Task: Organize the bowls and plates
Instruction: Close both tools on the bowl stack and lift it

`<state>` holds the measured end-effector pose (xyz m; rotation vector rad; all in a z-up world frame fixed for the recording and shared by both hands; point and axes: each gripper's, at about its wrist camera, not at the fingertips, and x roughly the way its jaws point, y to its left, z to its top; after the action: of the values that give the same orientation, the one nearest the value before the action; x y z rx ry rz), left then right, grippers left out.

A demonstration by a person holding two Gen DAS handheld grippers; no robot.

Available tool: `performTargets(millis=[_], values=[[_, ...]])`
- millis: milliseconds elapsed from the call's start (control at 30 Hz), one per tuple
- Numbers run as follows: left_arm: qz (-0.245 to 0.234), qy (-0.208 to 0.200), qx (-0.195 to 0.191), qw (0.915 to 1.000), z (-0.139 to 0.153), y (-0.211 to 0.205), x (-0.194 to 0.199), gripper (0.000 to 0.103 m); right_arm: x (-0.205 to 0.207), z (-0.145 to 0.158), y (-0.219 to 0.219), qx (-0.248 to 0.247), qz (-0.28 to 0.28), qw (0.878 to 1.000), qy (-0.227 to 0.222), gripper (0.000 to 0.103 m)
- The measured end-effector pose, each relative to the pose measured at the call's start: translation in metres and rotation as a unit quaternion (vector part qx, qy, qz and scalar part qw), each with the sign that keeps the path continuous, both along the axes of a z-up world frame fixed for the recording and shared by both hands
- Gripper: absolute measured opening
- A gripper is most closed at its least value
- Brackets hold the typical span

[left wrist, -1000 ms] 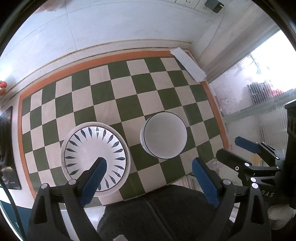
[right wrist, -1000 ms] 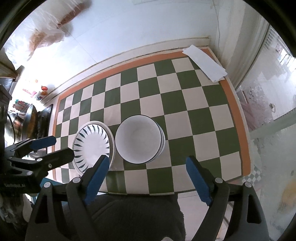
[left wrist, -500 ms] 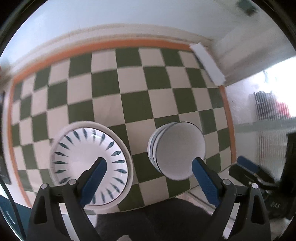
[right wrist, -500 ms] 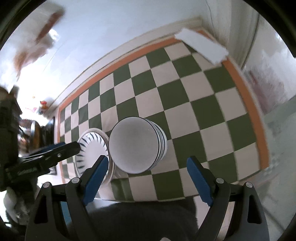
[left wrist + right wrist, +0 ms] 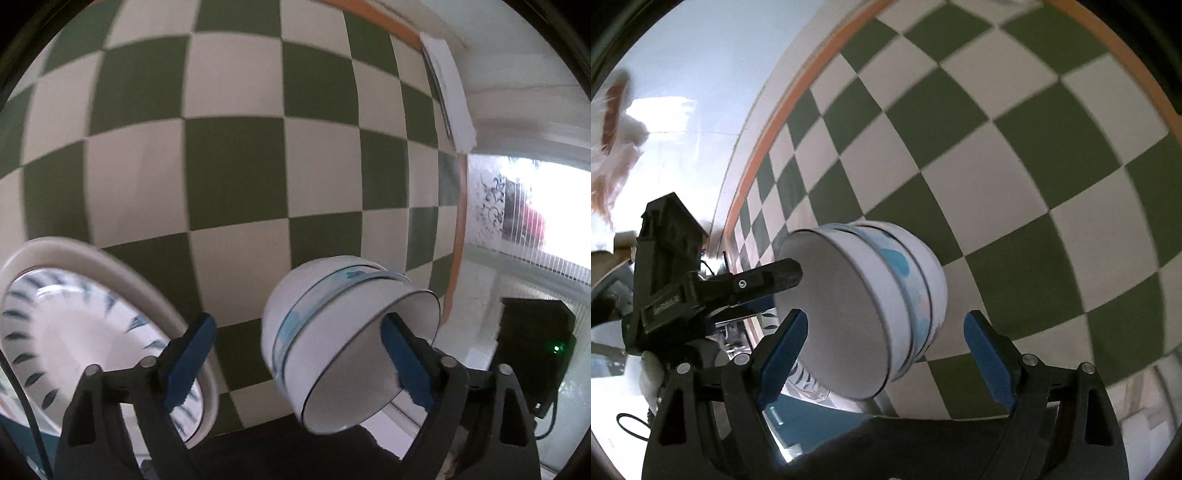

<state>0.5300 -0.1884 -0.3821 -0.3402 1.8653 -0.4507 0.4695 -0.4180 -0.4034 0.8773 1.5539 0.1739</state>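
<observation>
A stack of white bowls (image 5: 332, 354) with blue markings stands on the green-and-white checkered cloth; it also shows in the right wrist view (image 5: 871, 314). A white plate (image 5: 92, 332) with dark leaf marks lies left of the stack. My left gripper (image 5: 299, 354) is open, low over the cloth; its right finger (image 5: 406, 365) reaches over the top bowl's rim and its left finger is over the plate's edge. My right gripper (image 5: 886, 354) is open with the stack between its fingers. The left gripper (image 5: 764, 280) shows in the right wrist view at the stack's left rim.
The checkered cloth (image 5: 236, 155) has an orange border (image 5: 798, 88) and lies on a white surface. A folded white paper (image 5: 448, 92) lies at the cloth's far right corner. A frosted window (image 5: 524, 229) is on the right. A black device (image 5: 535, 350) sits near it.
Both grippers have dropped much closer to the cloth and the dishes. The bowl stack now sits between the right gripper's fingers, and the left gripper's right finger reaches over its rim.
</observation>
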Motion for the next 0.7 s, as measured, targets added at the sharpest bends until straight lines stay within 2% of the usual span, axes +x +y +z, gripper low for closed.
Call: performTargets(millis=[100,167,200,300,400,533,700], values=[[-0.019,0.015,-0.01,0.9997,-0.013,-0.01,-0.001,0.075,0.001,-0.018,0.005,0.015,0.002,1.0,0.007,0.087],[-0.025,0.027,-0.018,0.9992,-0.022,-0.014,-0.004,0.055,0.001,-0.029,0.008,0.03,0.003,0.999,0.01,0.083],[-0.029,0.029,-0.019,0.999,-0.025,-0.015,-0.006,0.052,0.001,-0.035,0.01,0.035,0.002,0.999,0.013,0.079],[-0.034,0.014,-0.022,0.9991,-0.025,-0.015,-0.006,0.051,0.002,-0.048,0.015,0.039,0.002,0.999,0.02,0.074],[-0.046,-0.003,-0.028,0.9985,-0.022,-0.015,-0.008,0.05,-0.001,-0.055,0.016,0.028,0.002,0.999,0.019,0.059],[-0.065,-0.034,-0.023,0.9971,-0.016,-0.019,-0.013,0.051,-0.006,-0.056,0.014,0.038,-0.002,0.999,-0.004,0.056],[-0.063,-0.051,-0.018,0.9965,-0.014,-0.017,-0.018,0.051,-0.006,-0.053,0.016,0.033,0.007,0.999,-0.018,0.054]])
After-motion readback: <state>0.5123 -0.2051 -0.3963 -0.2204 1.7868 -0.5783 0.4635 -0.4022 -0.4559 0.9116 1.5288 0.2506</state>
